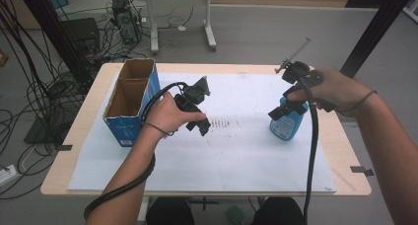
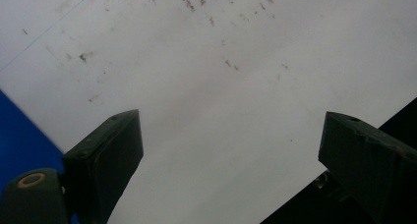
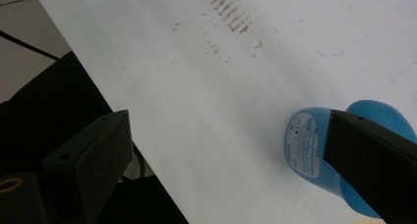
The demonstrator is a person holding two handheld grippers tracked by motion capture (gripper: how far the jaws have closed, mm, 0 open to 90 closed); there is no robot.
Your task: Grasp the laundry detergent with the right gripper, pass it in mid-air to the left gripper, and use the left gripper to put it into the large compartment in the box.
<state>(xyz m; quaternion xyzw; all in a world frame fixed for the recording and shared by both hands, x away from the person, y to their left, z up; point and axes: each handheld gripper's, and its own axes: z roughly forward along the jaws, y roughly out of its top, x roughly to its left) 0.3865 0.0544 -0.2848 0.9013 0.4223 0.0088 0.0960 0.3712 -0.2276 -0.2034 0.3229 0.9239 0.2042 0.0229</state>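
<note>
Room: grey floor behind the desk, with tangled black cables [image 1: 29,82] at the left and a second desk's white legs [image 1: 209,32] farther back.
Surface: light wooden desk [image 1: 345,151] covered almost wholly by a white sheet [image 1: 222,156] with faint brown smudges near its middle.
Bottle: blue plastic bottle with a white label [image 1: 288,122] stands upright near the desk's right edge, on the sheet.
Right gripper: right gripper [image 1: 295,106] hangs over the bottle, pointing down; in the right gripper view its black jaws stand wide apart, one just in front of the bottle [image 3: 314,145], the other well clear, and nothing is pinched.
Left gripper: left gripper [image 1: 203,127] hovers over the sheet left of the middle, jaws spread wide with bare sheet [image 2: 221,111] between them.
Box: open blue cardboard box with two brown compartments [image 1: 129,94] sits at the desk's back left corner, just beside the left hand [image 1: 167,115].
</note>
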